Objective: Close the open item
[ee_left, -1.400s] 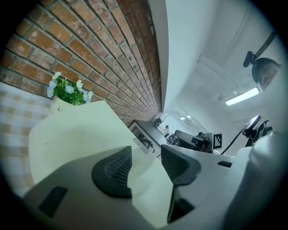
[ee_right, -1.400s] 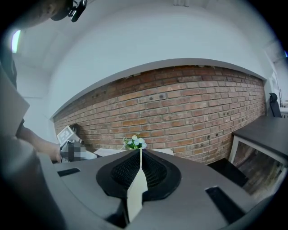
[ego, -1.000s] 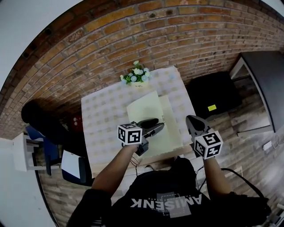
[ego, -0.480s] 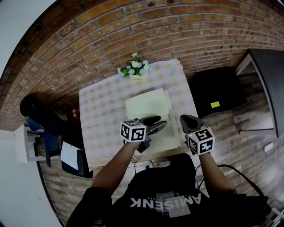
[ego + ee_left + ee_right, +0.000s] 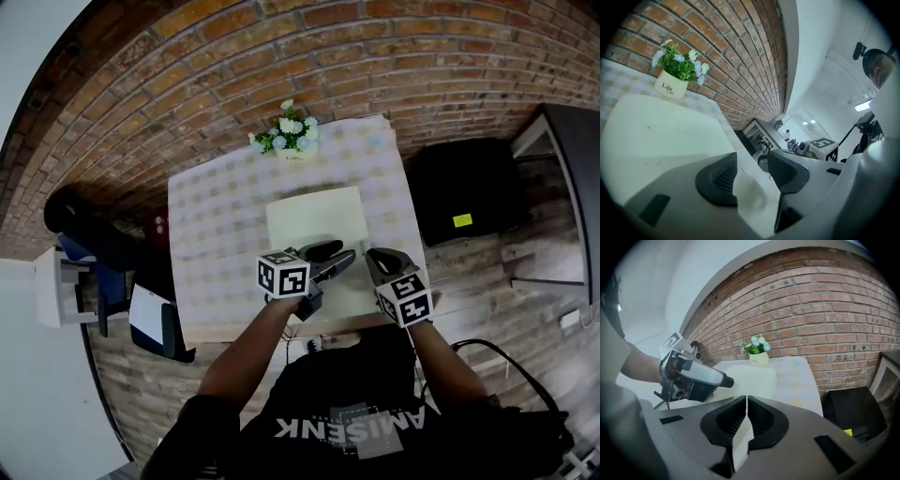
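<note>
Mostly flat, pale rectangular folder (image 5: 314, 217), checked tablecloth (image 5: 216, 225)

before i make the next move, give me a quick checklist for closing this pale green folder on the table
1. Pale green folder cover lying flat: ok in the head view; fully shut, cannot tell.
2. Left gripper free to press: ok, jaws apart over the folder with nothing clamped.
3. Right gripper free: jaws together; whether they pinch the folder's edge, cannot tell.
4. White flower pot out of the way: ok, it stands apart beyond the folder's far edge.
5. Folder fully on the checked tablecloth: cannot tell, the grippers hide its near edge.
</note>
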A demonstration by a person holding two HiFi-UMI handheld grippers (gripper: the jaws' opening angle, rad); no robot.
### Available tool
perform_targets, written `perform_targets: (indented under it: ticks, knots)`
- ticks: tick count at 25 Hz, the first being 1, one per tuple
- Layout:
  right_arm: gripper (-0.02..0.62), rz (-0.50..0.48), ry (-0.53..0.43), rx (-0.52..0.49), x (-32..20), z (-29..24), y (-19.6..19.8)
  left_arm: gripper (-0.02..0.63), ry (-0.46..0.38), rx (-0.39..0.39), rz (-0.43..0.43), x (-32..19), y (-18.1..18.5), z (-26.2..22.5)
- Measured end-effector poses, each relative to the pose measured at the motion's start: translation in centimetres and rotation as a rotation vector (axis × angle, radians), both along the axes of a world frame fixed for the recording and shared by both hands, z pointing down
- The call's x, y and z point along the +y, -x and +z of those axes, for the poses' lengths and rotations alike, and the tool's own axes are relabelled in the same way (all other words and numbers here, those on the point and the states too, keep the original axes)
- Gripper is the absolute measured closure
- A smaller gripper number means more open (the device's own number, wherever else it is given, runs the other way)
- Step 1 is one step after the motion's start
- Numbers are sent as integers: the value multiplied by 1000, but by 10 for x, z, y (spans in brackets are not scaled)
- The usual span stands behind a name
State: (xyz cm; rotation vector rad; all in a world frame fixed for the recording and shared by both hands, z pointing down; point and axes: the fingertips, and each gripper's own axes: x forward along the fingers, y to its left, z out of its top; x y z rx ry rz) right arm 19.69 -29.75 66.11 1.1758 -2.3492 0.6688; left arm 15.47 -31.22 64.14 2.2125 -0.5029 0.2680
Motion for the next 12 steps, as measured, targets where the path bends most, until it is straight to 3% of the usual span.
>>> perform_targets:
  ticks: [8, 12]
  knots:
    - [552, -119, -38, 105, -8, 16, 23, 393, -4, -21, -27, -3, -3, 8]
    - [552, -182, -50, 208, -9, 26, 25, 393, -28, -33, -22, -3, -5, 11]
